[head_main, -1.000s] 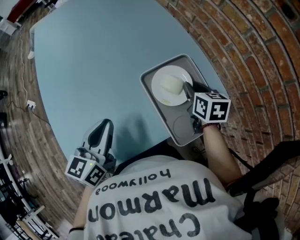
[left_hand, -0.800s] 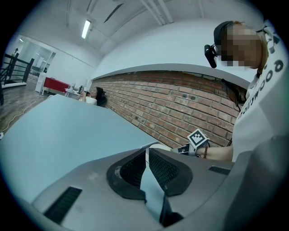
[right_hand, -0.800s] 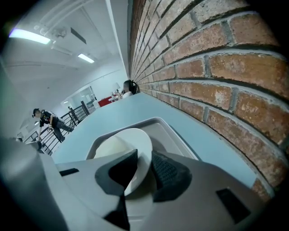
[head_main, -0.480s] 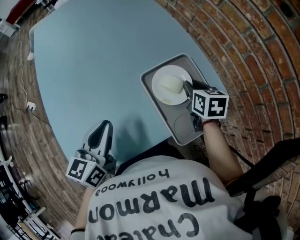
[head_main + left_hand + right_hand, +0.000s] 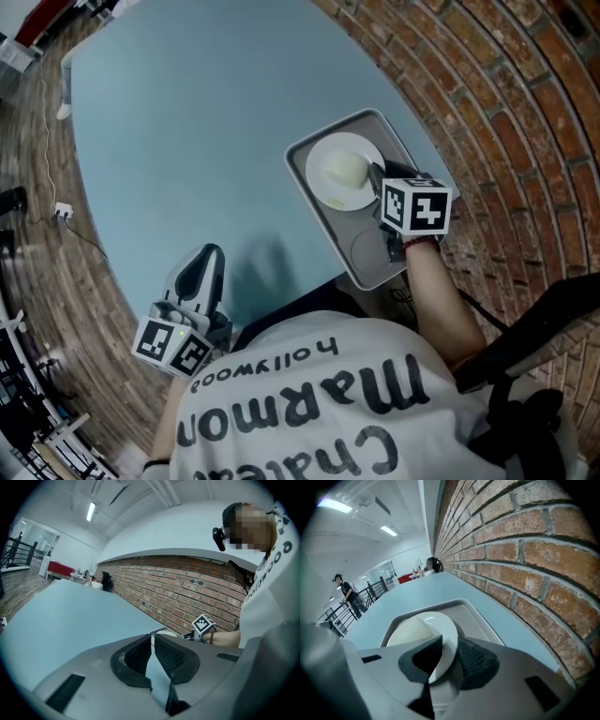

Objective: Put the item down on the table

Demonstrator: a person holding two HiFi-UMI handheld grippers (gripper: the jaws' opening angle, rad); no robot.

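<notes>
A white plate (image 5: 330,187) with a pale rounded mound (image 5: 343,169) on it lies in the far half of a grey tray (image 5: 403,150) on the light blue table (image 5: 187,122). My right gripper (image 5: 377,178) is shut on the plate's near right rim. In the right gripper view the plate (image 5: 443,630) runs between the two jaws of this gripper (image 5: 446,656) and looks tilted above the tray (image 5: 476,616). My left gripper (image 5: 208,258) hovers by the table's near edge, jaws nearly together with nothing between them, as the left gripper view (image 5: 153,646) shows.
The tray's near half holds a round recess (image 5: 367,248). A brick surface (image 5: 525,112) runs close along the tray's right side. A cable and socket (image 5: 58,208) lie on the brick floor to the left. People stand far off beyond the table (image 5: 347,595).
My right gripper has crept slightly up and left with the plate rim in it; the plate has barely shifted. The left gripper has stayed put.
</notes>
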